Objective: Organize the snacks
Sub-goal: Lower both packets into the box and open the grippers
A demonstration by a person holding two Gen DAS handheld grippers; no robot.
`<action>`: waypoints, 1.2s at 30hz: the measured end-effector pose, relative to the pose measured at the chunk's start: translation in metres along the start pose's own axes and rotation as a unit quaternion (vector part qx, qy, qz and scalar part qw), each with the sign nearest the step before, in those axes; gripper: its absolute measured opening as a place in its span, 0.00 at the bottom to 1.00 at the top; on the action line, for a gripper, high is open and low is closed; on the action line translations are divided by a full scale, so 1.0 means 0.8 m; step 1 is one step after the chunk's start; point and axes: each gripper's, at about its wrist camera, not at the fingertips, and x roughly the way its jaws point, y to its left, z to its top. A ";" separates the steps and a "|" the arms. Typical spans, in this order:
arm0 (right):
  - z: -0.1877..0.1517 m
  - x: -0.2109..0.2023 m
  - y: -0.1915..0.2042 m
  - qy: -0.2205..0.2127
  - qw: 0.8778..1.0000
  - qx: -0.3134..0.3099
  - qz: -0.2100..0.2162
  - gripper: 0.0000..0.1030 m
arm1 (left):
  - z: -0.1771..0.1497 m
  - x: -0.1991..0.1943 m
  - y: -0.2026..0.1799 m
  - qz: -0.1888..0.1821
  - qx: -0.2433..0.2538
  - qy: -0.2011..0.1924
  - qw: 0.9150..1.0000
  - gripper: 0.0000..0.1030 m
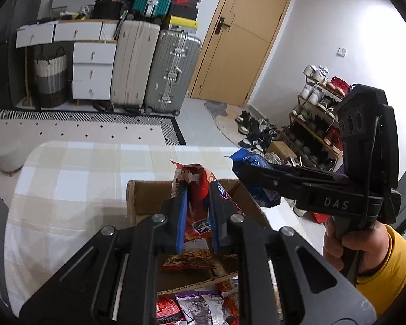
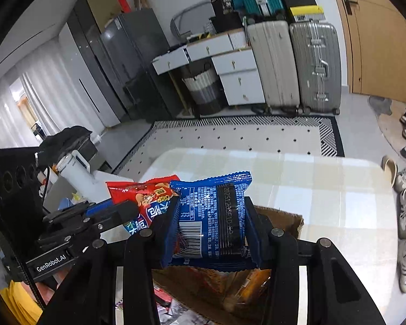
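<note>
My left gripper point(image 1: 197, 187) is shut on a red snack bag point(image 1: 195, 205) and holds it upright over an open cardboard box point(image 1: 149, 197) on the checked table. My right gripper point(image 2: 211, 211) is shut on a blue snack packet point(image 2: 211, 216), held above the same box point(image 2: 284, 216). In the left wrist view the right gripper point(image 1: 246, 170) comes in from the right with the blue packet point(image 1: 254, 162). In the right wrist view the left gripper point(image 2: 130, 208) comes in from the left with the red bag point(image 2: 143, 195). The two snacks are side by side.
Several snack packets point(image 1: 197, 306) lie near the box's front edge, and an orange one point(image 2: 251, 281) lies inside it. The checked tablecloth point(image 1: 67, 178) spreads left and beyond. Suitcases point(image 1: 170, 73), white drawers point(image 1: 93, 70) and a shoe rack point(image 1: 316, 113) stand across the room.
</note>
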 end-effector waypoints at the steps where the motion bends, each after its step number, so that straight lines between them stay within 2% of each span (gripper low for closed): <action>1: -0.002 0.007 -0.004 0.004 1.000 0.001 0.000 0.43 | -0.001 0.009 0.003 0.001 0.000 0.005 1.000 0.12; 7: -0.015 0.031 -0.010 0.023 1.000 -0.006 -0.005 0.43 | -0.010 0.051 0.011 0.008 0.005 0.021 1.000 0.12; 16: -0.026 0.047 -0.010 0.039 0.999 -0.009 -0.010 0.43 | -0.020 0.075 0.023 0.022 0.005 0.031 0.999 0.12; 36: -0.047 0.056 -0.001 0.062 0.998 -0.024 -0.024 0.43 | -0.030 0.051 0.008 0.040 0.014 0.042 0.998 0.12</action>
